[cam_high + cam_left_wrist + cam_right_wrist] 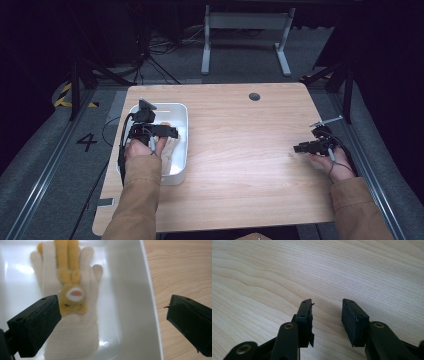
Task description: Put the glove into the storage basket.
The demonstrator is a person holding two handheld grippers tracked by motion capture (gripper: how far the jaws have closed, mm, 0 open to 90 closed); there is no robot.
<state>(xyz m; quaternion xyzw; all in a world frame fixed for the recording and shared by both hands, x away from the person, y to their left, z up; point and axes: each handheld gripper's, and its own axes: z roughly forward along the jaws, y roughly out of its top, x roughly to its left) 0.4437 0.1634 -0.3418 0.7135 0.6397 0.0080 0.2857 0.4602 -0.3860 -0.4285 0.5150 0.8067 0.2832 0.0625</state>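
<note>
Fingers (35, 327) of the left gripper (113, 322) spread wide above the glove (72, 335) in the tray (130, 302); judged next: descend, clench.

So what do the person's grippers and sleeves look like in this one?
Both the left gripper and the right gripper are black two-jaw tools with blocky pads and brass-coloured pivot pins. A black cable trails from the left one; a grey plate tops it. The sleeves are tan.

grey carpet floor (45, 165) | white desk frame (245, 30) behind | dark surroundings | yellow-black tape (65, 95)
</note>
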